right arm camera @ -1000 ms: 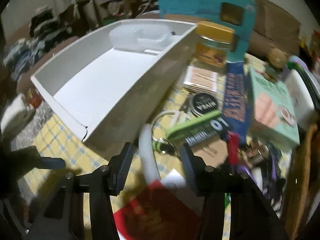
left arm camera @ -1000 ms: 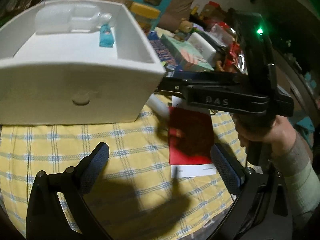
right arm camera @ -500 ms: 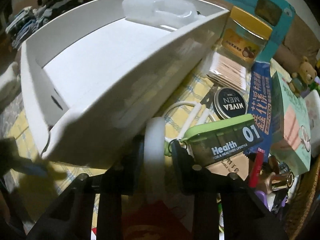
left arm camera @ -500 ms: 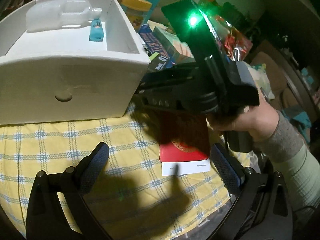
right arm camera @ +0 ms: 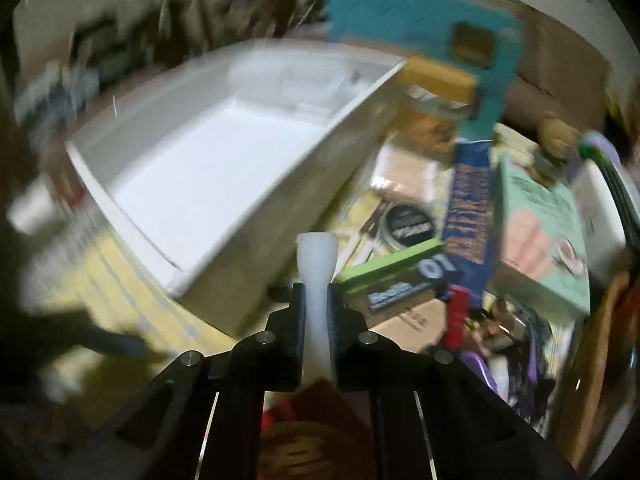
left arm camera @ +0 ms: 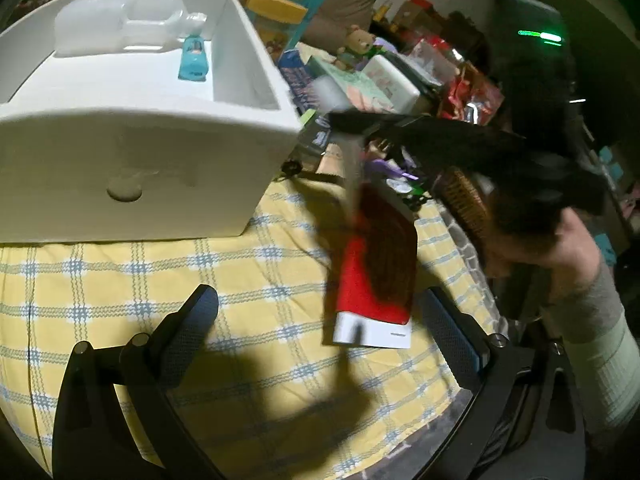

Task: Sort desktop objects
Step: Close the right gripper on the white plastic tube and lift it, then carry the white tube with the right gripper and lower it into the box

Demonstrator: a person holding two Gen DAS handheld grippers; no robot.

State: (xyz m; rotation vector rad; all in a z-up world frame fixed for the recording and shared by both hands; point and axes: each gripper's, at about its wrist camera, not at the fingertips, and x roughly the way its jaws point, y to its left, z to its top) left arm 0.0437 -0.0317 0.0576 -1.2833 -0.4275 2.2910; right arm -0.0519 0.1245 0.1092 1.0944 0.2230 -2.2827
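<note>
The right gripper (right arm camera: 316, 312) is pinching a white tube (right arm camera: 317, 276), its jaws having just closed in on it until the pads squeeze the narrow middle. The tube's flared end sticks out ahead of the fingertips, and its other end runs back between the fingers toward the camera. Seen from the left wrist, that same gripper (left arm camera: 340, 120) reaches in from the right with the tube (left arm camera: 352, 168) hanging blurred below its tip, clear of the yellow checked cloth (left arm camera: 240, 280). A hand (left arm camera: 560, 240) in a grey cuff grips the handle at the right edge.

The left gripper (left arm camera: 316, 320) hangs low over the cloth with its jaws spread wide and nothing between them. Just ahead of its right finger (left arm camera: 452, 332) lies a red booklet (left arm camera: 376, 272) with a white strip along its near edge.

Ahead and to the left of both grippers stands the white storage box (left arm camera: 160, 160), open at the top. Inside it, at the far end, lie a clear plastic bottle (left arm camera: 120, 28) and a small blue bottle (left arm camera: 193, 60) beside it.

To the right of the held tube the table is crowded: a green pill case (right arm camera: 396, 276), a round black tin (right arm camera: 410, 226), a dark blue packet (right arm camera: 468, 212), a mint-green carton (right arm camera: 540, 232) and a yellow-lidded jar (right arm camera: 436, 92), all lying close together beside the box's long wall. This view is heavily smeared, so the smaller clutter cannot be made out.
</note>
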